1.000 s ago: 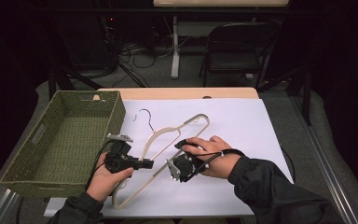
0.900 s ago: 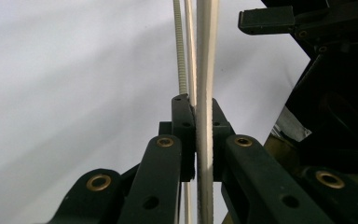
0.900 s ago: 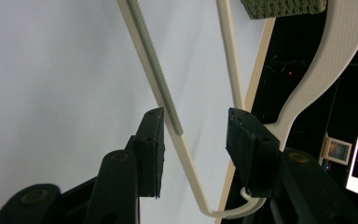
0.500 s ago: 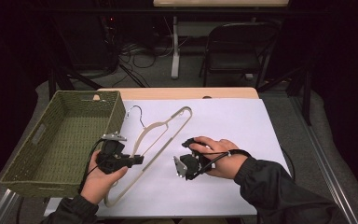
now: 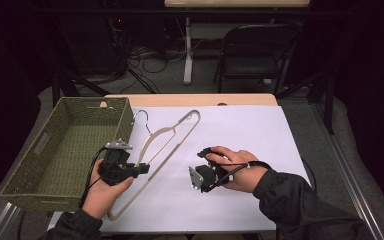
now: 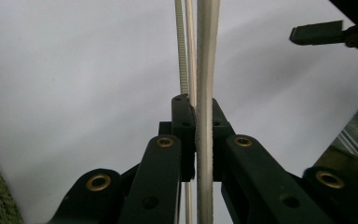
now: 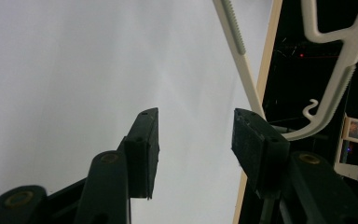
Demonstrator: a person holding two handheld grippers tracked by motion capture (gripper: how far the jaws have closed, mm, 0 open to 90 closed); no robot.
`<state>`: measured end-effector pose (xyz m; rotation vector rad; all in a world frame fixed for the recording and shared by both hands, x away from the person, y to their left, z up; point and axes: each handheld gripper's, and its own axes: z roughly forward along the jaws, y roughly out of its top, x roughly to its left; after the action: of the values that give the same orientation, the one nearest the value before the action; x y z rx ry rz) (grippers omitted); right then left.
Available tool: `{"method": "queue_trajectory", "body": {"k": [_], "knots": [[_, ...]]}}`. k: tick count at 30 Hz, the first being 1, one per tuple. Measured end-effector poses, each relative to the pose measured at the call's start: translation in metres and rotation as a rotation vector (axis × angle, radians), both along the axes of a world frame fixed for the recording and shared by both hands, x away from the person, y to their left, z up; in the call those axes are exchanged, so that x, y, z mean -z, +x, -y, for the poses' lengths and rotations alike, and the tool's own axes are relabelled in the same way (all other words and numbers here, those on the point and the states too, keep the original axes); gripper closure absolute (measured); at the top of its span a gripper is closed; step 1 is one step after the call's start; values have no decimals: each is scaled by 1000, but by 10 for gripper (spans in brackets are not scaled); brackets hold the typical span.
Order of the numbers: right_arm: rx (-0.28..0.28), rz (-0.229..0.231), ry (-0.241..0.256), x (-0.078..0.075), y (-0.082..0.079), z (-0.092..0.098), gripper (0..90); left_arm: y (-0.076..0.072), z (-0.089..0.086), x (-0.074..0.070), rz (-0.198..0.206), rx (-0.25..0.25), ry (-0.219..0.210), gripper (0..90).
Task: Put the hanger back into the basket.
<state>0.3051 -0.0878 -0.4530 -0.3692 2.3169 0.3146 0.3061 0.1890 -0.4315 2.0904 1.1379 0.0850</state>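
1. Now clamps the hanger alone: left gripper, just right of the basket, with jaws pressed together on one pale arm of it (the left gripper view has the bar pinched flat between the two black pads).
2. Has let go on the other side: right gripper, well to the right of the basket, with jaws spread wide and nothing but the white sheet between them, whereas a second ago sat right against the hanger's lower bar.
3. Has swung toward the basket since then: hanger, with its wire hook now just beside the basket's right wall and its long lower end trailing back past the left hand, away from the basket's near corner.
4. Cannot tell whether the hook touches the wall or merely hangs close to it.
5. Means, most likely, a handover finished and a one-handed carry under way, with the hanger not yet over the basket's rim.
6. Calls, by this reading, for a lift and a further shift left, so that the long frame clears the wall rather than catching on it.
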Motion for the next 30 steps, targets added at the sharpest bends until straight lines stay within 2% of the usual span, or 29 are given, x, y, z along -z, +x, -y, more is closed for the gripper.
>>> {"method": "queue_trajectory", "body": {"k": [4, 6, 7, 8, 10, 11, 13, 14, 15, 17, 22, 24, 26, 30], "knots": [[6, -6, 9, 1, 1, 2, 514, -1, -7, -11, 7, -3, -15, 873], [6, -5, 10, 1, 1, 2, 512, -1, -14, -18, 12, -16, -14, 873], [7, -1, 6, 0, 2, 3, 510, -1, -22, -25, 26, -39, -11, 873], [7, -1, 6, 0, 2, 3, 510, -1, -22, -25, 26, -39, -11, 874], [10, -10, 13, 0, 4, 5, 505, -1, -37, -35, 39, -71, -11, 874], [10, -10, 13, 0, 4, 5, 505, -1, -37, -35, 39, -71, -11, 874], [32, -17, 22, 1, 4, 7, 497, -1, -55, -46, 52, -120, -16, 873], [32, -17, 22, 1, 4, 7, 497, -1, -55, -46, 52, -120, -16, 873], [33, -12, 12, 0, 5, 7, 493, -1, -66, -52, 61, -150, -15, 873], [36, -18, 15, 1, 5, 8, 490, -1, -71, -55, 67, -163, -11, 873], [39, -23, 29, 3, 6, 7, 481, 0, -98, -69, 87, -257, 18, 873], [39, -24, 27, 3, 6, 7, 480, 0, -101, -70, 87, -265, 19, 874], [38, -19, 13, 2, 6, 6, 480, 2, -110, -71, 94, -295, 30, 873], [43, -29, 22, 4, 7, 6, 480, 8, -125, -69, 90, -348, 48, 873]]}}
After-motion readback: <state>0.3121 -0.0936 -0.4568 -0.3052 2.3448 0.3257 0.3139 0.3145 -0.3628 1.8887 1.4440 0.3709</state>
